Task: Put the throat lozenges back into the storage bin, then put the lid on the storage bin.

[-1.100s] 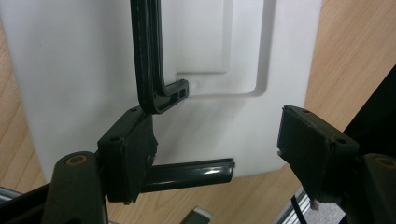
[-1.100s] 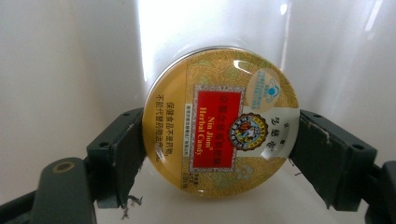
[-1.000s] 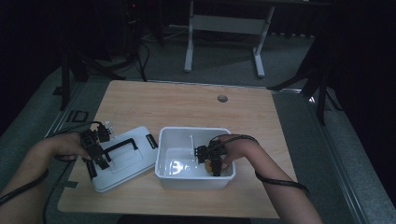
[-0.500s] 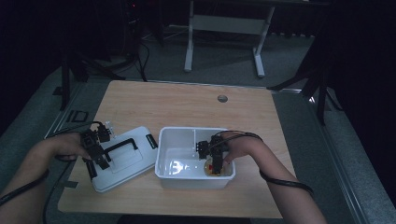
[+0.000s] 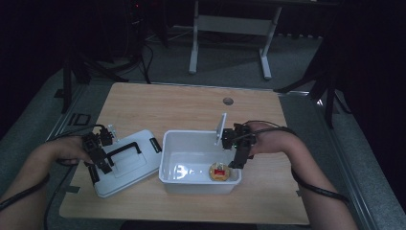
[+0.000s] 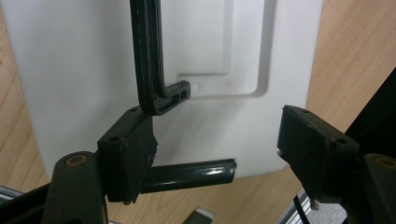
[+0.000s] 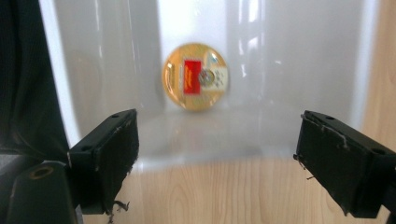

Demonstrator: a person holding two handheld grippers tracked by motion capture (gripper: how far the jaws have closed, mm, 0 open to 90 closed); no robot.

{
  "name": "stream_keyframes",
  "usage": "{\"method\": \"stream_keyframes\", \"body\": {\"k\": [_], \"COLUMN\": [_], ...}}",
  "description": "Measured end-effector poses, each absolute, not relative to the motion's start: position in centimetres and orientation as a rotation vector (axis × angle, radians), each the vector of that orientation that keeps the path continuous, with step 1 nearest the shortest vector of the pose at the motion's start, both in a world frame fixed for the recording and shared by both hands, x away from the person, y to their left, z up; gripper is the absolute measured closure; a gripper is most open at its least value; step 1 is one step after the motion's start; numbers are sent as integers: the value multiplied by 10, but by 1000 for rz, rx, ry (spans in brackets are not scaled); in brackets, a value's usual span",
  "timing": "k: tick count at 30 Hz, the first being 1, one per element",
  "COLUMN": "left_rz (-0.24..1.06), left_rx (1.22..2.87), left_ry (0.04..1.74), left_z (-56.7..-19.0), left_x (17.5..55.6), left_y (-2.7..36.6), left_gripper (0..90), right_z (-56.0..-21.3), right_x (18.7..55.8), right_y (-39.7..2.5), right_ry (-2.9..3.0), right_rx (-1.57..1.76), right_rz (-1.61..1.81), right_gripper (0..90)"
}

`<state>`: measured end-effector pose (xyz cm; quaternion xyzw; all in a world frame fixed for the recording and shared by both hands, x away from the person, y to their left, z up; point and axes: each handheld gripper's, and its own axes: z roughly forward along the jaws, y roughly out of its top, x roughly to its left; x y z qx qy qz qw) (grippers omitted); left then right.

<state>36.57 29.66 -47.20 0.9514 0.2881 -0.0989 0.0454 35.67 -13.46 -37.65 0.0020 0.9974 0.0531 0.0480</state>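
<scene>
One round tin now lies in the tub at five o'clock — released; right gripper spread, lifting; left gripper spread over the lid.

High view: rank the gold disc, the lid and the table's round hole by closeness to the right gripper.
From the right gripper:
1. Gold disc, just beside it in the tub's near right corner.
2. Round hole, up toward the table's far edge.
3. Lid, left of the tub, under the left gripper.
</scene>
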Motion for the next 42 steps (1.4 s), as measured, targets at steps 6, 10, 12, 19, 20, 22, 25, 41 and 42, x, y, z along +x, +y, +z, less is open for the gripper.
{"method": "stream_keyframes", "body": {"k": [6,10,12,19,20,22,25,41,42], "left_rz": [-299,-308,-322,-310,-294,-289,-232,-100,-86], "left_rx": [2903,2902,2897,2927,2925,2922,2912,2940,2944], "left_ry": [887,893,895,863,861,861,847,776,773], "left_z": [-471,-471,-472,-474,-474,-473,-469,-478,-478], "left_x": [365,366,366,366,366,366,364,363,363], "left_y": [298,297,297,294,294,294,295,293,292], "left_gripper": [267,267,267,269,269,269,269,385,387], "right_z": [-367,-371,-373,-386,-389,-391,-401,-446,-448], "right_x": [357,356,355,351,351,350,348,344,345], "right_y": [-173,-196,-206,-234,-237,-240,-254,-286,-286], "right_ry": [3007,3002,2999,3004,3004,3005,3004,3026,3031], "right_rx": [95,137,155,247,257,269,310,478,472], "right_rz": [186,177,185,216,216,217,234,213,215], "right_gripper": [129,130,132,135,135,135,136,139,139]}}
